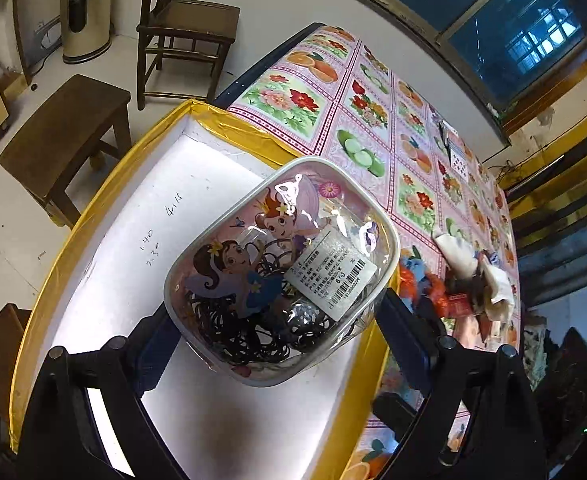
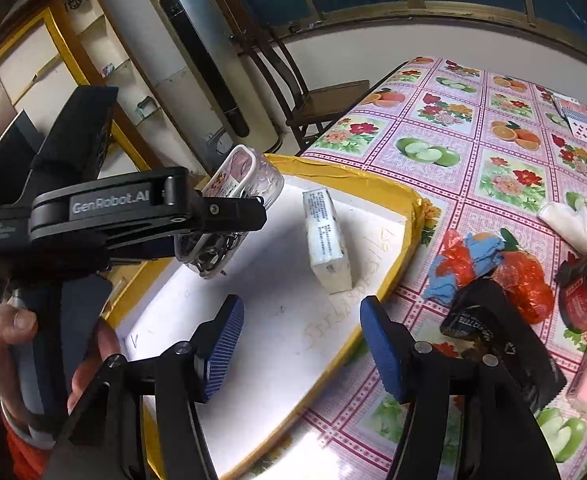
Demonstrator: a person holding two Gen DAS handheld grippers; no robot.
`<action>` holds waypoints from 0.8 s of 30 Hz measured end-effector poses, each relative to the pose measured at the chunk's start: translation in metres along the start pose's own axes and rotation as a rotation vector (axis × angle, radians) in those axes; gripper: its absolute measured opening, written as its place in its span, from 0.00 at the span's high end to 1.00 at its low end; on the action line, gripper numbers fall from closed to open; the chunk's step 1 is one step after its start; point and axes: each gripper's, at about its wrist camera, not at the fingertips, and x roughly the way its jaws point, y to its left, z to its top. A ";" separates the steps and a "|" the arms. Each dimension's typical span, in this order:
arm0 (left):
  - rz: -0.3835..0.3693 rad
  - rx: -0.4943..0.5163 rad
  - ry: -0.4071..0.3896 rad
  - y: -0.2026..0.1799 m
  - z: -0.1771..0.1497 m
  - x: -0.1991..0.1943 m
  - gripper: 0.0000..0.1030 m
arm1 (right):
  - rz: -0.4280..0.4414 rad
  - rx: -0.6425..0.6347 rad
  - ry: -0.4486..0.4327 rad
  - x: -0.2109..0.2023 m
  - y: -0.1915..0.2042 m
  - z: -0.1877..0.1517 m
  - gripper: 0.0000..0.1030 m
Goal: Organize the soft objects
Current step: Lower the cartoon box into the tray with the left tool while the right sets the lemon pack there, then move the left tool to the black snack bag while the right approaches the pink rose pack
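Left wrist view:
Your left gripper (image 1: 281,336): its dark blue pads pinch a clear plastic pouch with a cartoon fairy print and grey piping (image 1: 281,268), one pad at each lower corner.
Pouch contents: a tangle of thin black elastic hair ties (image 1: 249,328) and a white barcode label (image 1: 331,276) pressed against the clear wall.
Where it is: you hold the pouch above the shallow white tray edged in yellow tape (image 1: 129,240); whether it touches the floor of the tray cannot be told here.
Tray floor: bare white, with a few handwritten numbers (image 1: 161,228).
Table: a pink oilcloth printed with fruit and flowers (image 1: 377,112), the tray resting at its near end.
Clutter beyond the tray: crumpled orange and blue plastic bags (image 1: 417,280) and a white cloth bundle (image 1: 473,264).
Room: a dark wooden stool (image 1: 69,136) and a wooden chair (image 1: 189,28) on the pale floor.

Right wrist view:
Your right gripper (image 2: 301,340): ribbed blue pads spread wide, nothing between them, hovering over the tray's (image 2: 293,360) near edge.
Your left gripper (image 2: 229,216): seen side-on, clamped on the pouch (image 2: 245,176), which hangs tilted and clear of the tray floor at the far left corner.
Your left hand (image 2: 25,344): wrapped around the grip of that tool.
In the tray: a white wrapped tissue pack with printed text (image 2: 327,240), lying on the tray floor, apart from the pouch.
On the oilcloth (image 2: 473,152): the orange and blue bags (image 2: 489,264) just right of the tray, a black crumpled packet (image 2: 477,312) beside them, a red-labelled jar (image 2: 581,296) further right.
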 end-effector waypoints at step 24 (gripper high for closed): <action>-0.039 0.019 -0.137 -0.012 -0.032 -0.022 0.07 | -0.078 0.046 -0.090 -0.059 -0.050 -0.036 0.28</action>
